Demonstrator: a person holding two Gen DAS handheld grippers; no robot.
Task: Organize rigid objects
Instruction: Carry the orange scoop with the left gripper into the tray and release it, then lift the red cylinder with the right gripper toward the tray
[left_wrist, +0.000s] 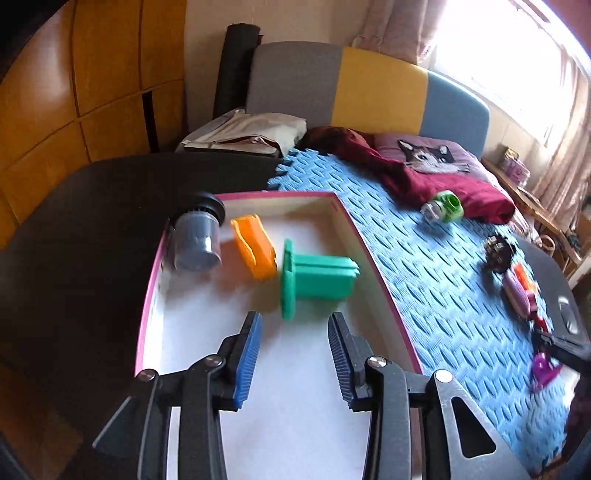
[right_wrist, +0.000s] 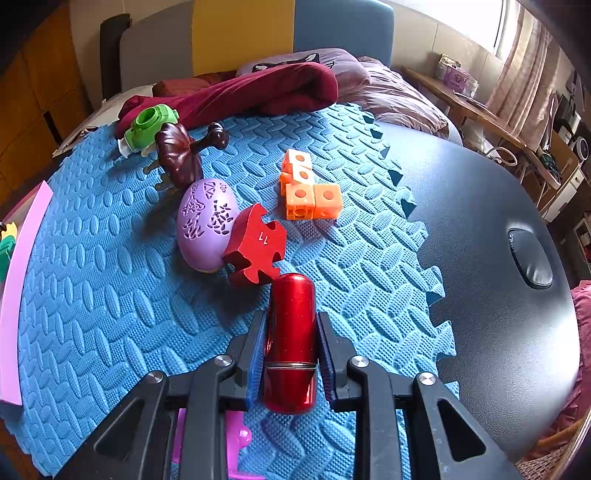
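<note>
A pink-rimmed white box holds a grey jar with a black lid, an orange piece and a green flanged piece. My left gripper hangs over the box just short of the green piece, open, with nothing between its fingers. My right gripper is shut on a red metallic cylinder above the blue foam mat. Ahead of it on the mat lie a red puzzle piece, a purple patterned egg, orange cubes, a dark brown mushroom-shaped piece and a green toy.
A dark red cloth and a cat-print pillow lie at the mat's far edge. The black table extends right of the mat. A pink piece sits under my right gripper. The box rim shows at the left.
</note>
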